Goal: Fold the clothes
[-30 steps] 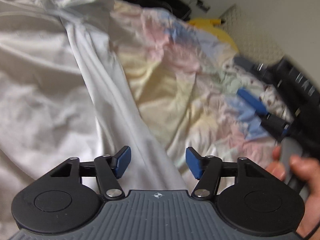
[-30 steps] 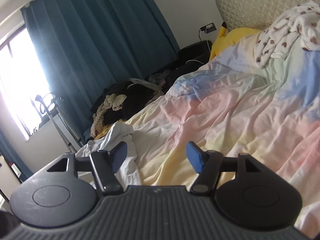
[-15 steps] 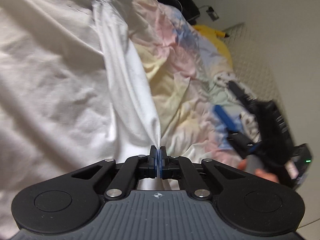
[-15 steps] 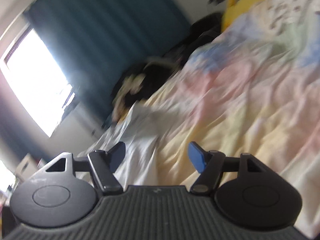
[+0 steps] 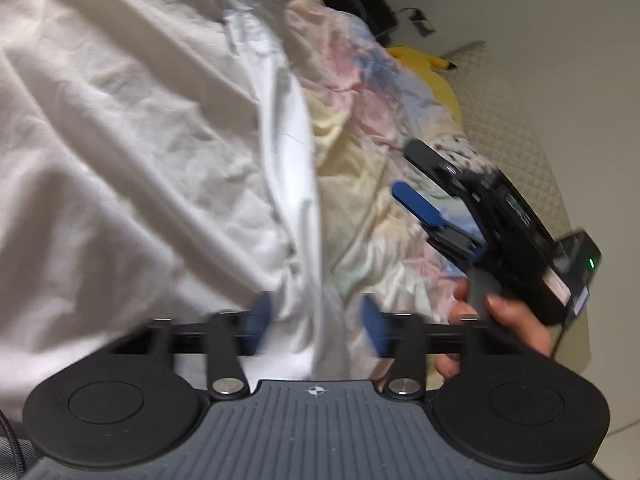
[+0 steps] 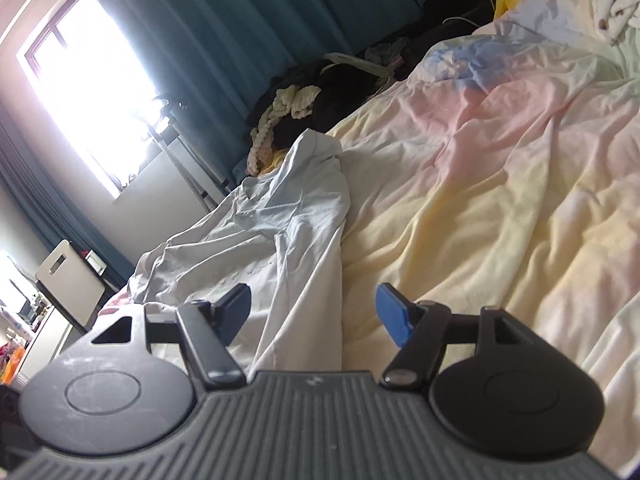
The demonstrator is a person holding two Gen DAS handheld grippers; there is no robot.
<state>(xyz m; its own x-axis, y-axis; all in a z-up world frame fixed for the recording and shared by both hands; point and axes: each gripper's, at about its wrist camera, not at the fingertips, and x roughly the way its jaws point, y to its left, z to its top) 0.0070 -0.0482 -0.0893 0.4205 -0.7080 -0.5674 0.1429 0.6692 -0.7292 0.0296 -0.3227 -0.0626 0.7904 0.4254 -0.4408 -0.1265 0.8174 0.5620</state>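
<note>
Half a second ago the left tongs (image 5: 316, 320) pinched the white shirt (image 5: 132, 140) on the bed (image 6: 500, 200), but now they are opening with a fold between them, not squeezed, while the right tongs (image 6: 314, 312) stay wide open, holding nothing, just above the shirt.

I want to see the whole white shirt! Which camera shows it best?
The right wrist view: the white shirt lies spread on the bed, mostly in frame. The left wrist view shows only close, blurry folds running off the edge.
</note>
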